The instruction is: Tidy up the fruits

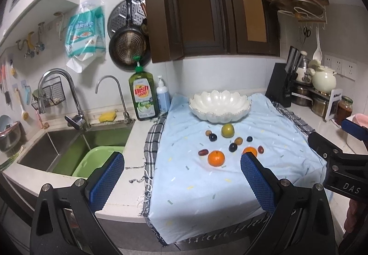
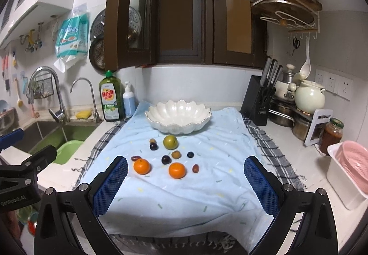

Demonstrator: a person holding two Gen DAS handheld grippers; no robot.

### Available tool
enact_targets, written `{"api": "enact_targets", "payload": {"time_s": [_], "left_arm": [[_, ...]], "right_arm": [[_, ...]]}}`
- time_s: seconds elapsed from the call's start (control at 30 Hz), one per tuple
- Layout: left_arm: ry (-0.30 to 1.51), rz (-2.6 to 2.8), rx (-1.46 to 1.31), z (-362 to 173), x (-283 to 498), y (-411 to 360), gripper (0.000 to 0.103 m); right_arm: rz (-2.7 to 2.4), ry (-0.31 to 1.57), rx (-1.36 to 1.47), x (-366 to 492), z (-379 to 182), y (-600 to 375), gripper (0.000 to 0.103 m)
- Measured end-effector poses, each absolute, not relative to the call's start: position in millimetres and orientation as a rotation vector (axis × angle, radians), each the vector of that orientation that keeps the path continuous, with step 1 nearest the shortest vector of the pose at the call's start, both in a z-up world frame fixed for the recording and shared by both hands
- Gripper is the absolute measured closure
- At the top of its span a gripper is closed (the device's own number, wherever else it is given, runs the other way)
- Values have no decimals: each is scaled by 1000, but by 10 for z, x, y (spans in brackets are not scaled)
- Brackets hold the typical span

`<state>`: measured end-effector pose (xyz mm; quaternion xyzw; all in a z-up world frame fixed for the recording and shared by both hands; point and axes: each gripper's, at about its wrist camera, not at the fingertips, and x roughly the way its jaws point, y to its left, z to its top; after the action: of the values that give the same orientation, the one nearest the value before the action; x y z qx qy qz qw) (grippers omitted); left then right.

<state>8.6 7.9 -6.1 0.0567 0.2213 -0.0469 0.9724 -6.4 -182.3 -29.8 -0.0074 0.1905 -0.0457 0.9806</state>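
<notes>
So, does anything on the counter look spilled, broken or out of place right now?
Nothing looks spilled or damaged. The white bowl stands upright and empty on the light blue cloth, and the fruits lie loose in front of it, among them two oranges and a green fruit. The cloth is only a little wrinkled.

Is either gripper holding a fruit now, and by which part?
Nothing is held. The left gripper and right gripper are both open and empty.
</notes>
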Motion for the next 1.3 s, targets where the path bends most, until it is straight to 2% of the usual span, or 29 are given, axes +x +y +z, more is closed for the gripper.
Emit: {"api": "enact_targets", "payload": {"time_s": [0.17,0.5,0.9,1.3], "left_arm": [[467,-117,128,-180,226,61,0],[520,-151,133,-427,737,-139,12],[638,-183,190,-906,1477,-507,29],[756,-251,210,-1367,1911,-674,43]], "right_arm": [[-87,408,-13,64,-408,-1797,1],[-45,461,-36,622,-611,-1917,5],[66,610,-89,1470,-1058,-2119,22],[170,768,-111,1908,-1554,-2126,36]]}}
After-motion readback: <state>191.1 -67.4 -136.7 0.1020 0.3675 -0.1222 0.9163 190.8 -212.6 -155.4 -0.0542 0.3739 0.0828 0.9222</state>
